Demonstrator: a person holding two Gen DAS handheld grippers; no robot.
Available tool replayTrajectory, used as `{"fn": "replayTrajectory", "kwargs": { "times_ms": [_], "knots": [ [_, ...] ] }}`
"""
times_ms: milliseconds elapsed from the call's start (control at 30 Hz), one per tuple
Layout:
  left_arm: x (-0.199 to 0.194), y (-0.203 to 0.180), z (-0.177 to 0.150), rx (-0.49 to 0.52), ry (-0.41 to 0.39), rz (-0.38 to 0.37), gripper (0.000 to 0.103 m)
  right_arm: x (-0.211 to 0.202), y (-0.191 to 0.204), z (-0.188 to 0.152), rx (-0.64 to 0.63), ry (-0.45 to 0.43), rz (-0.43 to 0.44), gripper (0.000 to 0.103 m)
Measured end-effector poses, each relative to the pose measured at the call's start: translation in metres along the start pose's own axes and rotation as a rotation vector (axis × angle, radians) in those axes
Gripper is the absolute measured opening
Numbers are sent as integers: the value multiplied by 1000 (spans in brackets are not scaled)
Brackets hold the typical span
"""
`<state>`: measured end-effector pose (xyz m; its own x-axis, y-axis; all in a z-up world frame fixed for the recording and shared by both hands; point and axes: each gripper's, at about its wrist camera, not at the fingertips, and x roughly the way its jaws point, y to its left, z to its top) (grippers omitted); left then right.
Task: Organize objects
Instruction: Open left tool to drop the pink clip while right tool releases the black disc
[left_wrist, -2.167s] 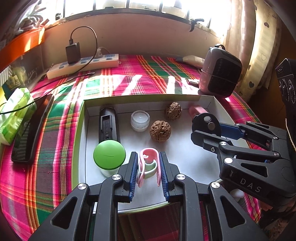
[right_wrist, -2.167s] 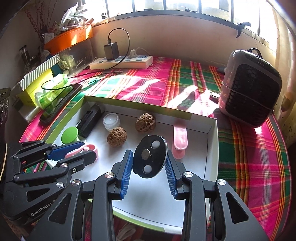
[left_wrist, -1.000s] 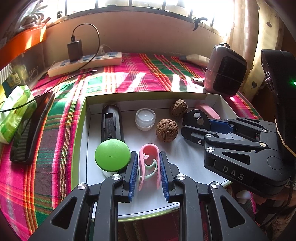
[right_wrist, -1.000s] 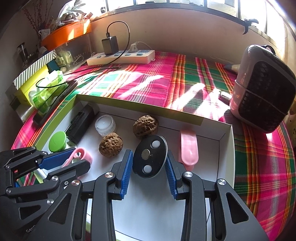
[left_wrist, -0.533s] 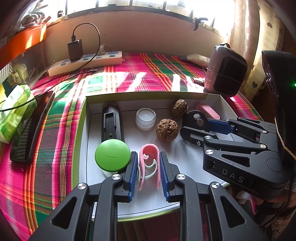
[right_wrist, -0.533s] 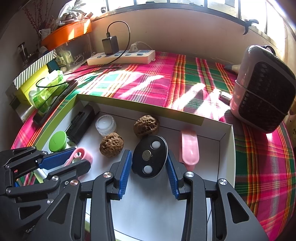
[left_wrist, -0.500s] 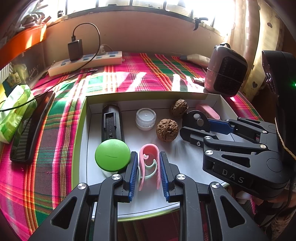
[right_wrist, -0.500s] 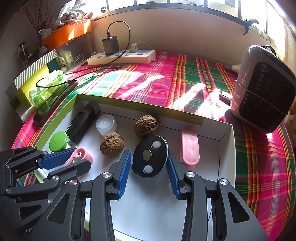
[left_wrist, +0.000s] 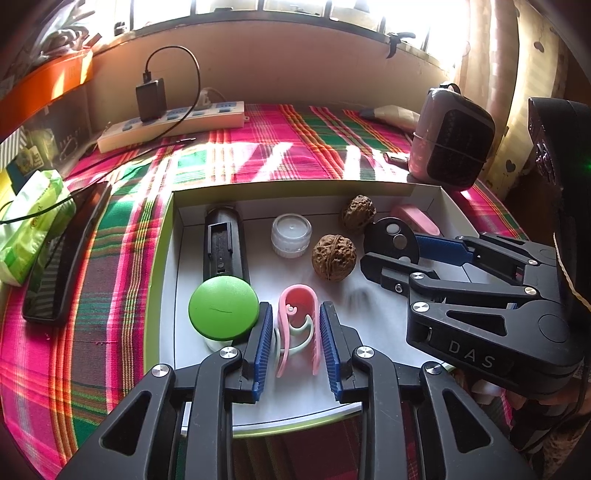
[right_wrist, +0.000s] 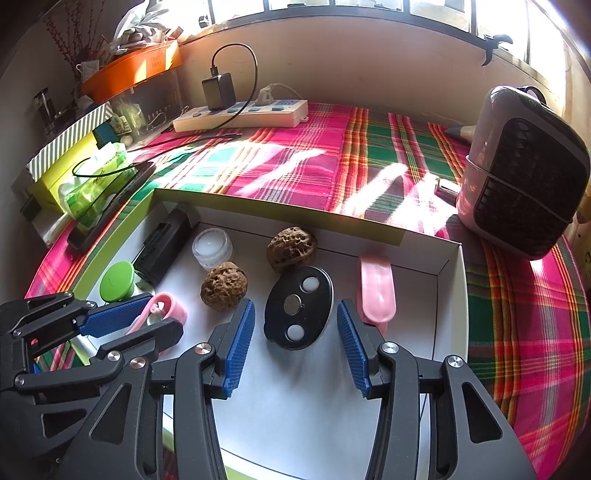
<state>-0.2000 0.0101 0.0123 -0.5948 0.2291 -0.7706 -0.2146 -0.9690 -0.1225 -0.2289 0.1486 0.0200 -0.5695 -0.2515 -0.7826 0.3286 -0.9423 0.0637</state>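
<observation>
A white box (left_wrist: 424, 192) (right_wrist: 450, 295) holds the objects. My left gripper (left_wrist: 295, 343) is shut on a pink and mint clip (left_wrist: 299, 325), low over the box's front. My right gripper (right_wrist: 295, 339) is open; the black oval disc (right_wrist: 299, 306) lies on the box floor between its fingers, also in the left wrist view (left_wrist: 393, 240). Inside the box are two walnuts (left_wrist: 334, 256) (left_wrist: 358, 212), a small clear jar (left_wrist: 291, 234), a green-lidded jar (left_wrist: 223, 308), a black charger (left_wrist: 223, 243) and a pink case (right_wrist: 376, 288).
A plaid cloth (right_wrist: 314, 155) covers the table. A small heater (right_wrist: 524, 184) stands at the right. A power strip (right_wrist: 243, 112) with a plugged adapter lies at the back. A phone (left_wrist: 62, 258) and a tissue pack (left_wrist: 26, 229) lie left of the box.
My right gripper has opened and let go of the black disc, which now lies on the box floor. My left gripper stays shut on the clip.
</observation>
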Motion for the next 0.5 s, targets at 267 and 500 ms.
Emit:
{"fn": "replayTrajectory", "kwargs": {
  "times_ms": [267,500],
  "knots": [
    [-1,1,-2,-9,3,8,27,-5,0,-1,-4,-13,-2,48],
    [-8,-1,-3,-6,-10,9,27,-10,0,-3,-1,-28,-3,49]
  ]
}}
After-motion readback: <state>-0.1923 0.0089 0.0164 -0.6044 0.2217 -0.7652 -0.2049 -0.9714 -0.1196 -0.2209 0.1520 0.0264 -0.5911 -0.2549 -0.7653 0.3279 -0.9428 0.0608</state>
